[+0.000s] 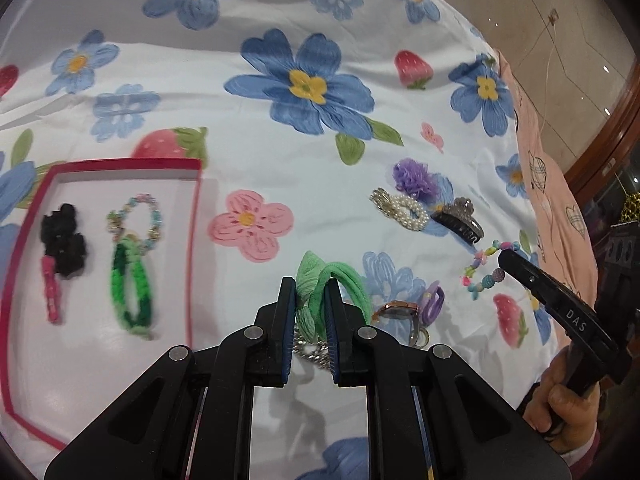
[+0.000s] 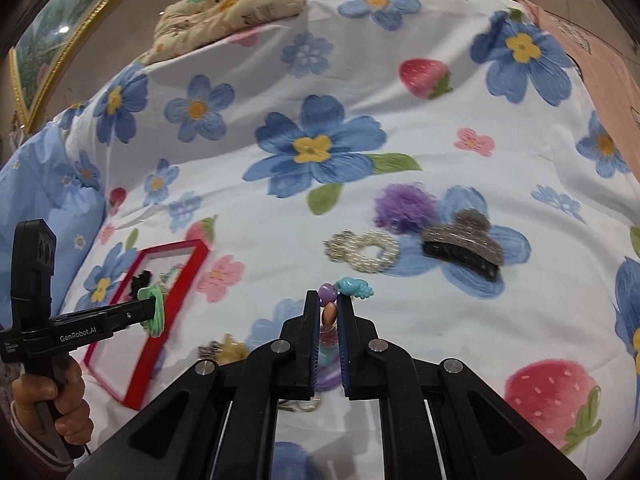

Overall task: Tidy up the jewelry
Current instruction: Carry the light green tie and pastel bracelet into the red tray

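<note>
1 red tray, 2 bead bracelets, 2 green hair ties, 1 claw clip.

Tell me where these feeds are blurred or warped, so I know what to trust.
Left wrist view: red tray and its contents smeared, fisheye bends the bedspread. Right wrist view: pearl ring and purple pompom soft; beads in the right gripper fairly sharp.

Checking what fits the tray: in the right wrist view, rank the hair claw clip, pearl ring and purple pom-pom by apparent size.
1. hair claw clip, widest.
2. and 3. purple pom-pom and pearl ring look alike; blur prevents ranking them. All three lie similarly far away.
</note>
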A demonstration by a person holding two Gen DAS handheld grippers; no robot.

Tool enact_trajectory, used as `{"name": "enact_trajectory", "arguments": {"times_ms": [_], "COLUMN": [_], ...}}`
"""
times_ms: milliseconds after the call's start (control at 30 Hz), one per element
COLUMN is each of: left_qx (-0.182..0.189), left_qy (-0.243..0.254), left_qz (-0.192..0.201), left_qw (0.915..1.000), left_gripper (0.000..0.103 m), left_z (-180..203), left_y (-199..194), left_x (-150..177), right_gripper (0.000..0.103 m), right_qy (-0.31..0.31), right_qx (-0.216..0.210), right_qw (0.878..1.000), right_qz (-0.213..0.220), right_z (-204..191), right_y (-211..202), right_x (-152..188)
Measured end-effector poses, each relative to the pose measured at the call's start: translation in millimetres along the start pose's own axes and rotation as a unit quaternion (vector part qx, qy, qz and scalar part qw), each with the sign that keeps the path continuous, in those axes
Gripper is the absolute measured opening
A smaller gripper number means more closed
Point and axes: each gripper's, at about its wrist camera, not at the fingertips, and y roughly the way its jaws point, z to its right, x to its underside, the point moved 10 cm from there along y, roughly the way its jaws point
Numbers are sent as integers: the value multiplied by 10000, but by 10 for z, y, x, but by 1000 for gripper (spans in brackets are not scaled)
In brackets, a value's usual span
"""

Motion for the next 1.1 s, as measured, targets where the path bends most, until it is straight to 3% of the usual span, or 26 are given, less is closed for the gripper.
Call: {"name": "enact_trajectory", "arguments": {"times_ms": [700, 1100], "left_qx": [-517, -800], "left_qy": [-882, -1267], "left_qz": [337, 365], "left_qw": [9942, 9880], "left_gripper": [12, 12], "left_z": [-1091, -1635], "left_y": [-685, -822], "left_x": [285, 443], "right_gripper": [8, 8], "right_qy": [-671, -1035], "right_qx": [-1152, -1629], "right_qw": [9906, 9794], "right_qz": [-309, -596], "right_z": [-1449, -2180], "right_y": [230, 472], "right_x": [192, 326]}}
